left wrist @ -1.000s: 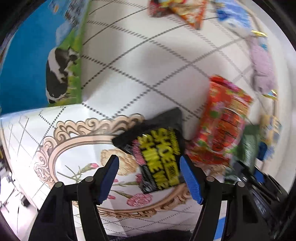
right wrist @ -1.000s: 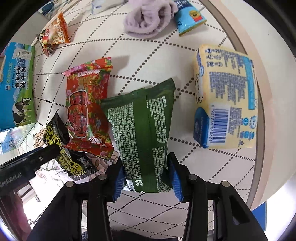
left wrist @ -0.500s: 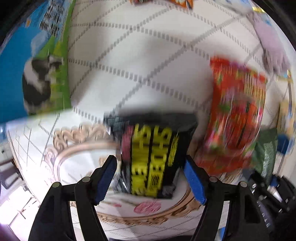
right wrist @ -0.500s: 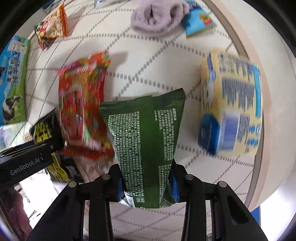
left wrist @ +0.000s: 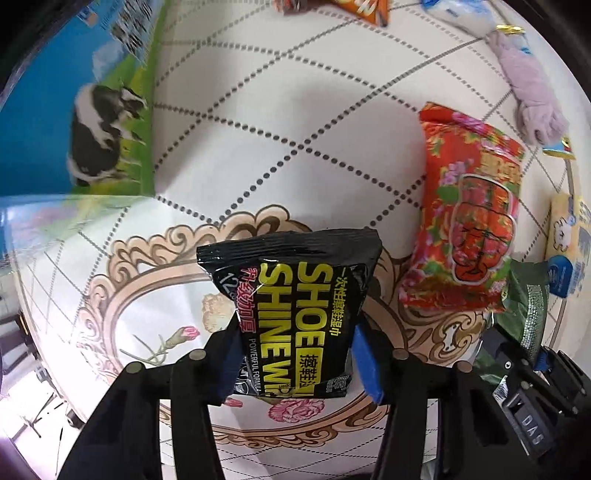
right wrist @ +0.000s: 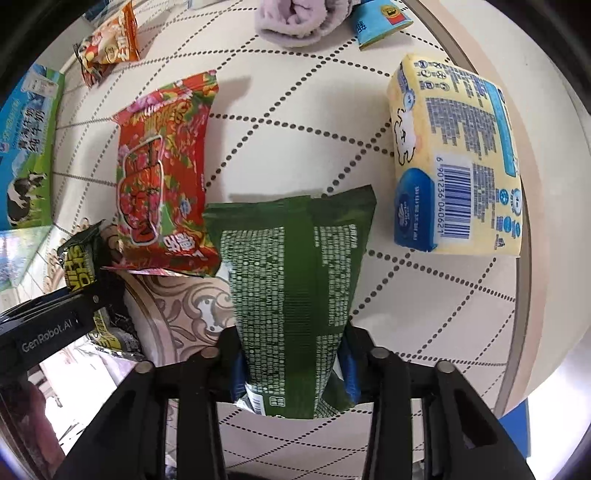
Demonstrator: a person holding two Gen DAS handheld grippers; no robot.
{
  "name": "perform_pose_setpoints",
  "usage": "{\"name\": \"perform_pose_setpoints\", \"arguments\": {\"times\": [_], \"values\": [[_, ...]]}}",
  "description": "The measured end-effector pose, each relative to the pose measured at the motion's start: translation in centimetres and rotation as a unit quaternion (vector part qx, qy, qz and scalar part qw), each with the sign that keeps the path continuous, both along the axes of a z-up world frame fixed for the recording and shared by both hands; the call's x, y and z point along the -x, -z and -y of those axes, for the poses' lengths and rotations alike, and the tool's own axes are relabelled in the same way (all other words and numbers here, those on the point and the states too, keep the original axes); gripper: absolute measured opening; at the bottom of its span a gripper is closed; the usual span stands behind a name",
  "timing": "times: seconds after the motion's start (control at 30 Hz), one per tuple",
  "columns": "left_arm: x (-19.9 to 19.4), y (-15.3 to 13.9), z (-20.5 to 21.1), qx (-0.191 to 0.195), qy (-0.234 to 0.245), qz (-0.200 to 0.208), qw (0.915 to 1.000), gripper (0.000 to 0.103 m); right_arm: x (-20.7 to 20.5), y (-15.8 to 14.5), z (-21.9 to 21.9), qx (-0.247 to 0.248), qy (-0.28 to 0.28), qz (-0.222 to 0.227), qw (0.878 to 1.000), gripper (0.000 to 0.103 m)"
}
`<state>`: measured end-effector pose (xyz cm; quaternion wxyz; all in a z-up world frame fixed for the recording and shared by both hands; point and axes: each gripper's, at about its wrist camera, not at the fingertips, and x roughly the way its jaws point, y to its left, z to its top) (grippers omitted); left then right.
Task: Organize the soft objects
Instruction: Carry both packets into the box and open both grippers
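Both jaws were clamped! The left gripper [left wrist: 295, 354] pinched the black shoe-wipe pack [left wrist: 295, 314] by its lower end, lifted over the counter [left wrist: 277, 122]; the right gripper [right wrist: 291, 365] squeezed the green pouch [right wrist: 295, 288] the same way. Just beyond lay the red floral pack [right wrist: 162, 173], touching the green pouch's corner, then the yellow tissue pack [right wrist: 458, 155] well apart, the lilac towel [right wrist: 295, 22] and an orange snack bag [right wrist: 110, 44] farther off. Early going, I'd judge: two packs in hand, the rest scattered. No bin or basket showed anywhere, only the milk carton box [left wrist: 66, 110].
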<state>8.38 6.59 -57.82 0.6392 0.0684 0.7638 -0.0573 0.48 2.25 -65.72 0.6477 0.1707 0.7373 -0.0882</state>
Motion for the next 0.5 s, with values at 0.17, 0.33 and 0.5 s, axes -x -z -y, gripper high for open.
{"name": "perform_pose_setpoints", "arguments": {"times": [0.17,0.33,0.5], "values": [[2.2,-2.6,-3.7,0.031,0.002,0.018,0.9994,0.048,1.1,-1.2,-0.5,-0.078,0.032,0.011,0.996,0.033],[0.9,-7.1,-8.8,0.082,-0.011,0.051,0.9953,0.048,0.8,-5.2,-4.3,-0.109,0.008,0.047,0.993,0.033],[-1.7,-13.8,-15.2,0.118,-0.044,0.105,0.9865,0.049,-2.9,-11.6,-9.9,-0.138,-0.037,0.099,0.985,0.033]]}}
